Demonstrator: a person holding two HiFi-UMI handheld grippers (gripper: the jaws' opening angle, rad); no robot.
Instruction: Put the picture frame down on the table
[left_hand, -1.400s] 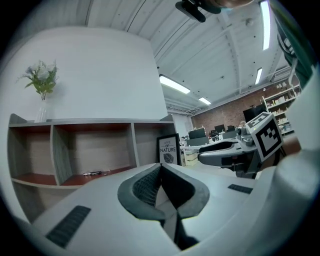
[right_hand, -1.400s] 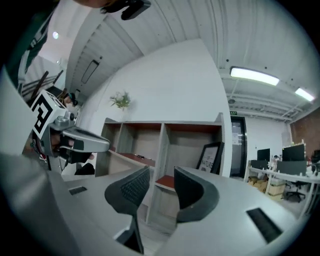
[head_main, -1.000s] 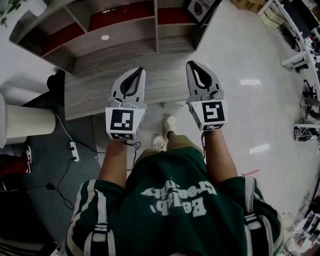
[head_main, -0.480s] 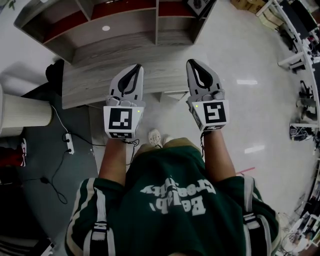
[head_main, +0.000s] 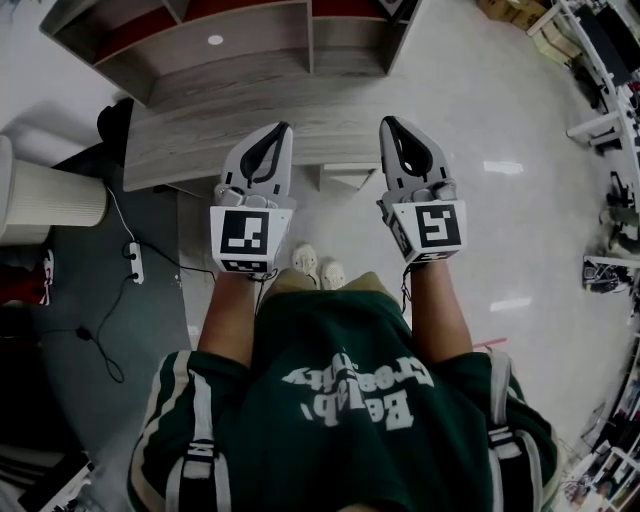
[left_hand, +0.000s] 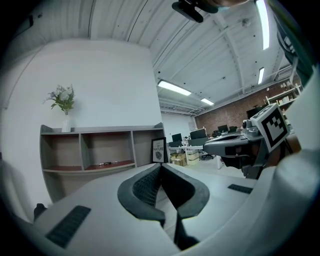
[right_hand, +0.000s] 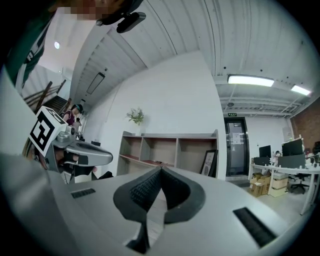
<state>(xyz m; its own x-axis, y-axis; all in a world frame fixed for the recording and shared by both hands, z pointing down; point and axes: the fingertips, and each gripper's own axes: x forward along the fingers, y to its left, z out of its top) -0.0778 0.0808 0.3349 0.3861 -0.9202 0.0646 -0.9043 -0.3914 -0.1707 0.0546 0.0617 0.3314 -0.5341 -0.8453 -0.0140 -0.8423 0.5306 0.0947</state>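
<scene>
The black picture frame (left_hand: 158, 150) stands upright at the right end of the wooden shelf unit (head_main: 230, 50), and it also shows in the right gripper view (right_hand: 208, 163). The grey wooden table (head_main: 190, 150) lies in front of the shelf. My left gripper (head_main: 284, 128) hovers over the table's near edge, shut with nothing between its jaws (left_hand: 160, 167). My right gripper (head_main: 386, 122) is level with it to the right, also shut and empty (right_hand: 160, 171). Both point toward the shelf, well short of the frame.
A vase of flowers (left_hand: 62, 100) stands on the shelf's left end. A white ribbed cylinder (head_main: 50, 210) is at the left, with a power strip (head_main: 133, 262) and cables on the dark mat. Desks (head_main: 610, 80) line the right side; cardboard boxes (right_hand: 260, 185) sit beyond.
The table and shelf have slid upward in the head view and the person's feet have come together. Both grippers stay shut, side by side.
</scene>
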